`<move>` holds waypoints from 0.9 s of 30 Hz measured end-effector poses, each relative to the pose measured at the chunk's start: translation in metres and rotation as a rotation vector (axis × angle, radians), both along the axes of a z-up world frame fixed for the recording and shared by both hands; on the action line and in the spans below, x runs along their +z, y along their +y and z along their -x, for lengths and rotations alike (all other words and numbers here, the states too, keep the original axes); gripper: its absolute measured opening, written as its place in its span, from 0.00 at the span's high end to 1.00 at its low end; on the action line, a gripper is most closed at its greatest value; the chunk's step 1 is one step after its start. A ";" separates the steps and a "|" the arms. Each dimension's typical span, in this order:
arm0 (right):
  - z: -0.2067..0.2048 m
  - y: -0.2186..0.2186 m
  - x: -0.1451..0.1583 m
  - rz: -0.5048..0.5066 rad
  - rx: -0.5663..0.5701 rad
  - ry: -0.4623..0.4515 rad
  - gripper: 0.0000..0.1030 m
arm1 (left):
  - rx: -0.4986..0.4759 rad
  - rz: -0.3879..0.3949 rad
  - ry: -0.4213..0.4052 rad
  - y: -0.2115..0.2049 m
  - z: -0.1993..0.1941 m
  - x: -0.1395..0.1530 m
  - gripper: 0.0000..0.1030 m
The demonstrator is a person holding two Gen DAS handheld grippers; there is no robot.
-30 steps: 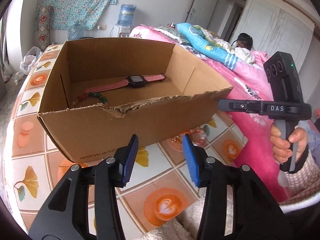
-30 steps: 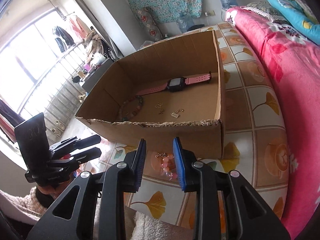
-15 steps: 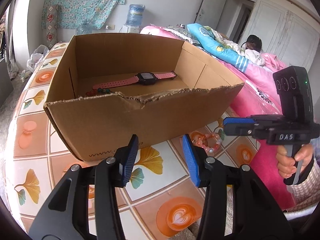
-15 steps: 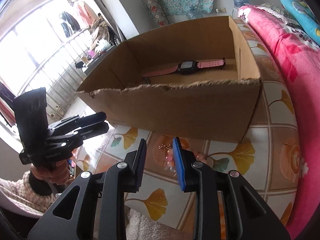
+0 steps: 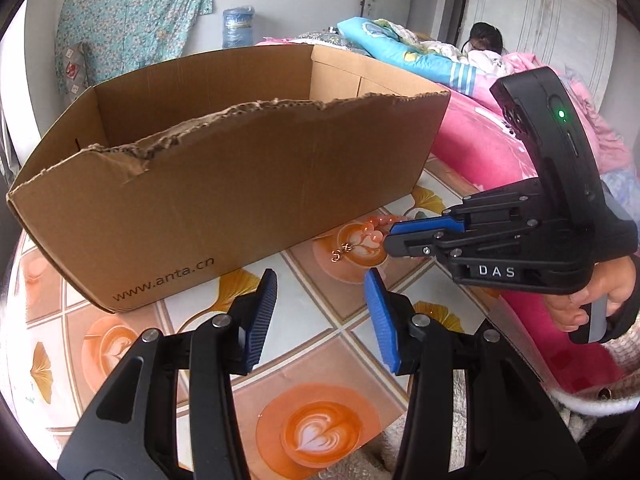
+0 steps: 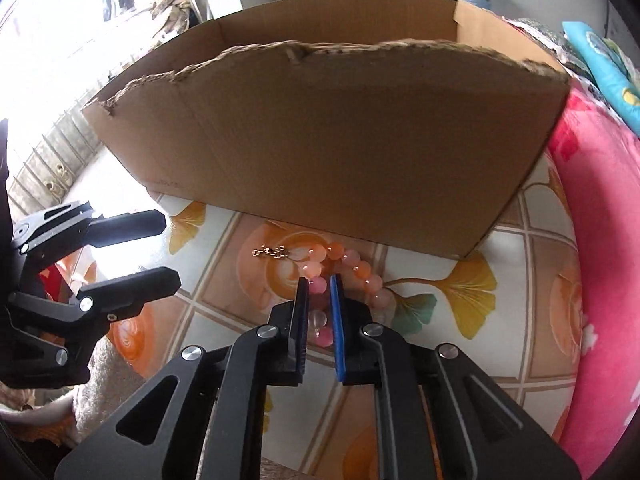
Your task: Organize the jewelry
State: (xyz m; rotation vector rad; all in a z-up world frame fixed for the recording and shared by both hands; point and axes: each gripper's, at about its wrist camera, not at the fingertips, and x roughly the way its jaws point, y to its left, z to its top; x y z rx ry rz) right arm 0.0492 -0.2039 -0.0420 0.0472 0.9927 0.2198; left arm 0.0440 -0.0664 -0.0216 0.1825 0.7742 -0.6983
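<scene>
The right hand-held gripper (image 6: 319, 280) sits low in the centre of the right wrist view, its jaws just closed in on the pink and orange bead bracelet (image 6: 352, 270), with a bead pinched between the pads. The bracelet lies on the tiled table (image 6: 436, 364), just in front of the cardboard box (image 6: 340, 140) that fills the upper half of the frame. A small gold chain piece (image 6: 271, 251) rests on the table just left of the bracelet, untouched.

The left hand-held gripper (image 5: 320, 296), at the bottom centre of the left wrist view, stands partly open and holds nothing.

From here the box's inside is hidden by its front wall, so I cannot tell what is already stored. By my reckoning the bracelet is gripped but not yet lifted; it and the gold piece remain to go into the box.
</scene>
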 end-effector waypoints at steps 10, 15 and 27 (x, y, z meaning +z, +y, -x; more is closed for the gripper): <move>0.004 -0.017 -0.001 -0.068 -0.058 -0.009 0.90 | -0.044 -0.096 -0.037 -0.034 -0.009 -0.017 0.77; 0.002 -0.023 -0.003 -0.098 -0.061 -0.008 0.90 | -0.058 -0.123 -0.038 -0.040 -0.015 -0.023 0.81; 0.003 -0.030 -0.005 -0.125 -0.072 -0.016 0.90 | -0.111 -0.117 -0.071 -0.046 -0.012 -0.019 1.00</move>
